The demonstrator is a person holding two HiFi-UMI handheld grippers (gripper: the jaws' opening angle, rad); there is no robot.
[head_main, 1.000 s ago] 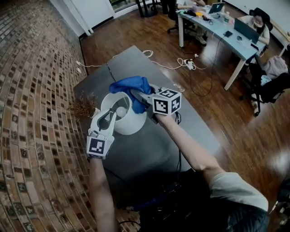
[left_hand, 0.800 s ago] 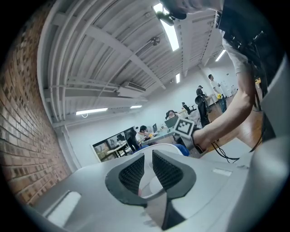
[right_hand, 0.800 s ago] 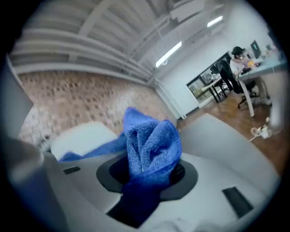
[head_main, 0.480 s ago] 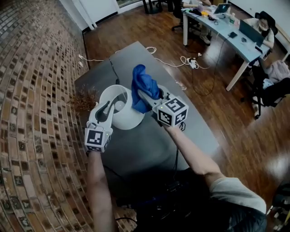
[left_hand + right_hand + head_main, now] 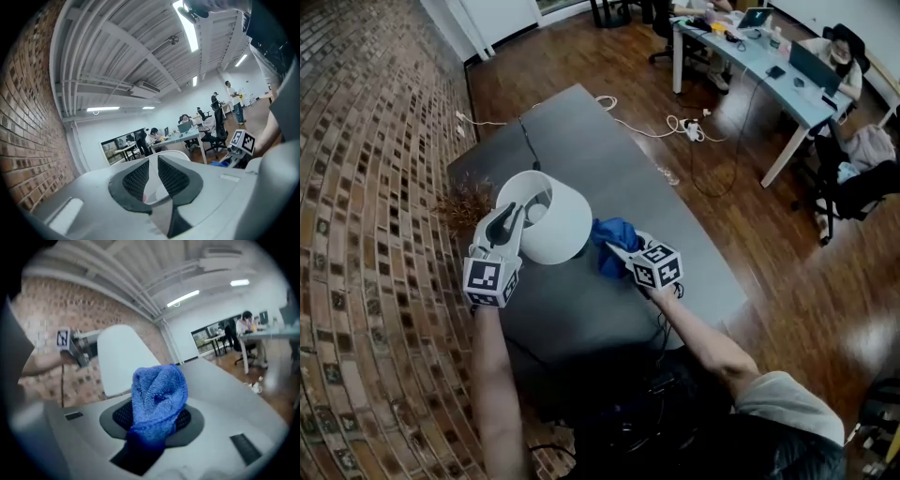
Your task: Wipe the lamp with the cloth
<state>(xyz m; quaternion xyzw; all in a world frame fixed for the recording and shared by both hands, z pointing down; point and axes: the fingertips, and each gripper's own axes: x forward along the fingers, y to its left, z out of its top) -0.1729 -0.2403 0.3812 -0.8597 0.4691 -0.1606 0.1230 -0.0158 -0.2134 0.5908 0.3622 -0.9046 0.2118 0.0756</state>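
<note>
Blue cloth (image 5: 611,234) is bunched in your right gripper (image 5: 617,250), low on the dark grey counter (image 5: 609,155). In the right gripper view the jaws are nearly together and pinch the cloth (image 5: 157,397) between the ribbed pads, with a thick fold standing up above the right gripper (image 5: 154,420). From your head view the cloth sits at about 4 o'clock of the lamp (image 5: 548,225), just beside the lower edge of its white shade (image 5: 562,234). You cannot tell from any view whether the two actually touch.

Your left gripper (image 5: 510,217) meets the shade at about 9 o'clock of its open rim. In the left gripper view its jaws stand only a sliver apart, clamped on the thin white wall of the shade (image 5: 154,187), which runs up between the black pads of the left gripper (image 5: 153,164). A bulb (image 5: 534,212) shows inside the opening.

The lamp stands toward the counter's 9 o'clock edge, close to the brick wall (image 5: 366,187). Brown dried twigs (image 5: 469,202) lie at its 9 o'clock, and a dark cable (image 5: 525,141) runs off at 12 o'clock.
</note>
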